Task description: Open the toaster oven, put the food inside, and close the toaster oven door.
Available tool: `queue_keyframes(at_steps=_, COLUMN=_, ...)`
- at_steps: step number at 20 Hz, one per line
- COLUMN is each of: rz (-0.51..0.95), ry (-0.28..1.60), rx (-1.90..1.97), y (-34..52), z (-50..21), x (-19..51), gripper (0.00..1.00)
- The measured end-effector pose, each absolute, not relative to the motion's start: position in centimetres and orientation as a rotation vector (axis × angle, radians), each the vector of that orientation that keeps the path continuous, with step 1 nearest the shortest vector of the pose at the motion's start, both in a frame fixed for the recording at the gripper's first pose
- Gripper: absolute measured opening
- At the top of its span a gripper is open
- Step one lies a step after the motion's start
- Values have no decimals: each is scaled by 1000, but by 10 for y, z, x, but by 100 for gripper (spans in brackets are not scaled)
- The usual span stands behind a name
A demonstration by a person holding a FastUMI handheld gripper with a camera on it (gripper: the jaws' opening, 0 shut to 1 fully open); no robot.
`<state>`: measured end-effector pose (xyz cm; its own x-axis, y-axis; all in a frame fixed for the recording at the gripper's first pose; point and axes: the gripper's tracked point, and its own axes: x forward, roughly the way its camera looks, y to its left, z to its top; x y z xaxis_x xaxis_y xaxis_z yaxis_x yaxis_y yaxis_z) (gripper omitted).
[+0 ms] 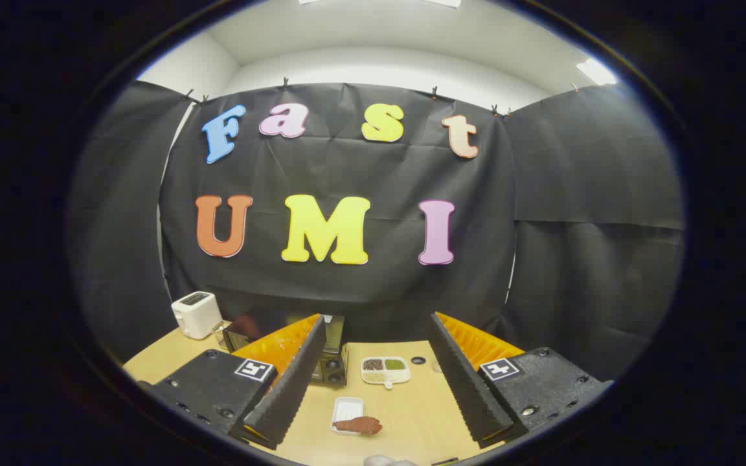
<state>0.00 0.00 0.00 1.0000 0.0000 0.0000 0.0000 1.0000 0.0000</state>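
Five items on table: toaster oven, food on tray, sectioned dish, white toaster, gripper above.
Toaster oven [331,359]: dark box at the far side of the table, partly hidden behind the left finger; two round knobs show on its front panel; whether the door is open or shut cannot be told from here.
Food [359,425]: reddish-brown flat piece, lying on the near edge of a small white tray [347,409] and overhanging it toward the camera; between the two fingers, on the near part of the table, apart from the oven.
Gripper [376,378]: held above the table, looking toward the booth wall; fingers spread wide apart, nothing between them pressed or touched.
Left finger [292,382]: ridged pad, angled inward, overlapping the oven in view.
Right finger [460,382]: ridged pad, angled inward, clear of all items.
Sectioned dish [386,370]: white, with small compartments of dark, green and pale contents; just right of the oven, beyond the tray.
White toaster [196,314]: at the far left corner of the table, well apart from the food.
Table [418,408]: light wood surface.
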Motion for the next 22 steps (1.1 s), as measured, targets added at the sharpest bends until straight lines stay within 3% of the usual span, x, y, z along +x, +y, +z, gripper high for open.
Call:
queue_keyframes(at_steps=15, rz=10, ry=11, rx=-1, y=26, z=-10, x=1, gripper=100)
queue_keyframes(at_steps=22, rz=26, ry=50, rx=27, y=79, z=-41, x=47, gripper=100)
